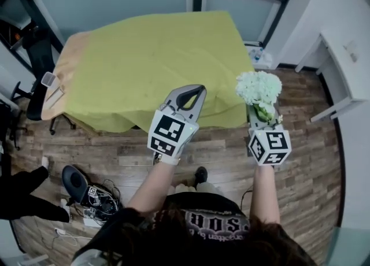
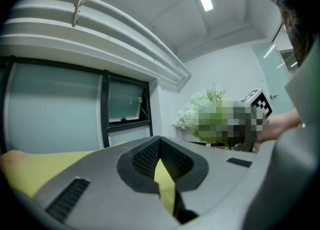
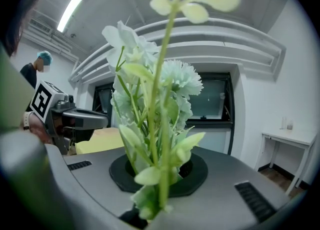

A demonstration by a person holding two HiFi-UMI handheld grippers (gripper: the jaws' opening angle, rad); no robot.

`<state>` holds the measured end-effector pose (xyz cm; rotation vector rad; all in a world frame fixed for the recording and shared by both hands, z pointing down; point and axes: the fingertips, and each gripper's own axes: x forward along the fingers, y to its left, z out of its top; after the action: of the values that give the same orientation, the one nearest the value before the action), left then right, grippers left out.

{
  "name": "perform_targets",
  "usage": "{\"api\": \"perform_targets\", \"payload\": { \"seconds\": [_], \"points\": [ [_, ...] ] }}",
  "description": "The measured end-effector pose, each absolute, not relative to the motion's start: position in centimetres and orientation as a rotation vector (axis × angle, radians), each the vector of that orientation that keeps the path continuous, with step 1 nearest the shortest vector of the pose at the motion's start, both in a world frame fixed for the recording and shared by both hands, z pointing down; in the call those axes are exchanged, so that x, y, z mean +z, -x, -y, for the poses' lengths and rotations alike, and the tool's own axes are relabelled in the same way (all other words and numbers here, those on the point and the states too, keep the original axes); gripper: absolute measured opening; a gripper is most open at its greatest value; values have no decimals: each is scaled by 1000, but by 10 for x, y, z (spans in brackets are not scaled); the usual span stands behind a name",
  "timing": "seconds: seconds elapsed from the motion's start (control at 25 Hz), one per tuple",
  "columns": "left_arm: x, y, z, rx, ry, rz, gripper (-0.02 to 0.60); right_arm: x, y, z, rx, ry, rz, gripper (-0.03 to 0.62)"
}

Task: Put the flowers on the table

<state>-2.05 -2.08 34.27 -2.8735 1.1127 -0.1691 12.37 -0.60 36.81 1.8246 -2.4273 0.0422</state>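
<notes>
Head view: the right gripper (image 1: 261, 117) clamps the flowers (image 1: 259, 88) at 3 o'clock, just off the table (image 1: 144, 56) corner. Left gripper view: the left gripper (image 2: 160, 146) is closed and empty. Right gripper view: jaws pinch the flowers upright.

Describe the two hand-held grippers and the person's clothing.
Left hand-held gripper and right hand-held gripper: smooth grey shells, black ribbed pads, each carrying a white cube with black square markers. The person wears a black short-sleeved top with pale print.
</notes>
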Motion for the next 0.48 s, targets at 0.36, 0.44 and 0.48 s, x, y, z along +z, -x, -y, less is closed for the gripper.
{"api": "perform_targets", "payload": {
  "seconds": [0.36, 0.44, 0.48],
  "points": [
    [347, -12, 84, -202, 2863, -1157, -3, 376, -154, 78, 74, -1754, 2471, 55],
    [346, -19, 93, -210, 2860, -1157, -3, 377, -160, 89, 85, -1746, 2477, 55],
    [346, -22, 97, -212, 2858, -1158, -3, 377, -163, 94, 88, -1744, 2478, 55]
  ]
}}
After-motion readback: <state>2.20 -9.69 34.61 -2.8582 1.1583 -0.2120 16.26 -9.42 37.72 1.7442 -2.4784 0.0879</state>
